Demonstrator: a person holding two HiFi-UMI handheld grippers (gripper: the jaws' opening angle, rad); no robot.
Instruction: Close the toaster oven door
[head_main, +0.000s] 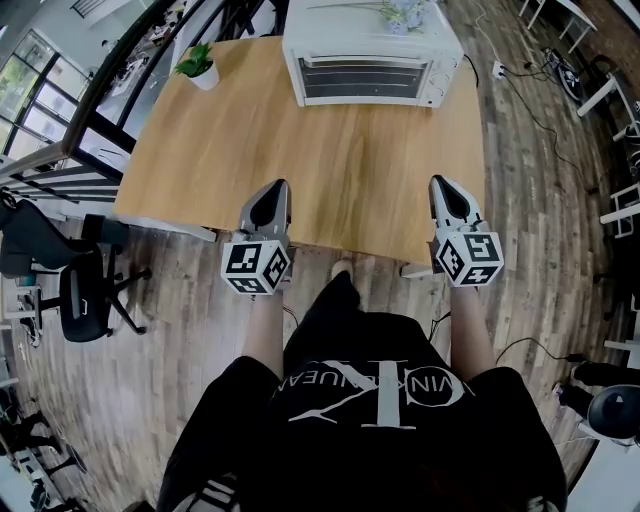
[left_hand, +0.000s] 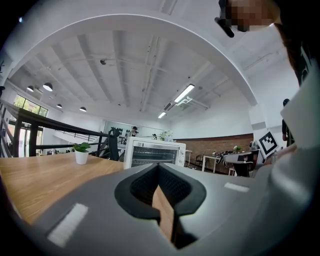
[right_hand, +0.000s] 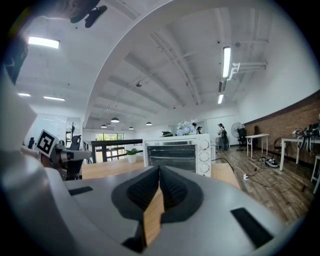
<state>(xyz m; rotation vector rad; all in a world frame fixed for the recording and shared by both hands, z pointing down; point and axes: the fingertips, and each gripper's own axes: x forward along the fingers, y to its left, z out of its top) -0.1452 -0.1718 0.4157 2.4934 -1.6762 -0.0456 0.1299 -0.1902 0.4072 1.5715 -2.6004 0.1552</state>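
Note:
The white toaster oven (head_main: 370, 62) stands at the far end of the wooden table (head_main: 300, 170), its glass door (head_main: 365, 77) upright and flush against the front. It also shows straight ahead in the left gripper view (left_hand: 154, 152) and the right gripper view (right_hand: 177, 150). My left gripper (head_main: 274, 190) hovers over the near table edge, left of centre, jaws together with nothing between them (left_hand: 158, 168). My right gripper (head_main: 446, 186) is level with it at the right, also shut and empty (right_hand: 159, 171). Both are well short of the oven.
A small potted plant (head_main: 198, 66) sits at the far left corner of the table. Flowers (head_main: 400, 12) rest on top of the oven. A power cable (head_main: 497, 70) runs off to the right. An office chair (head_main: 85, 295) stands on the floor at the left.

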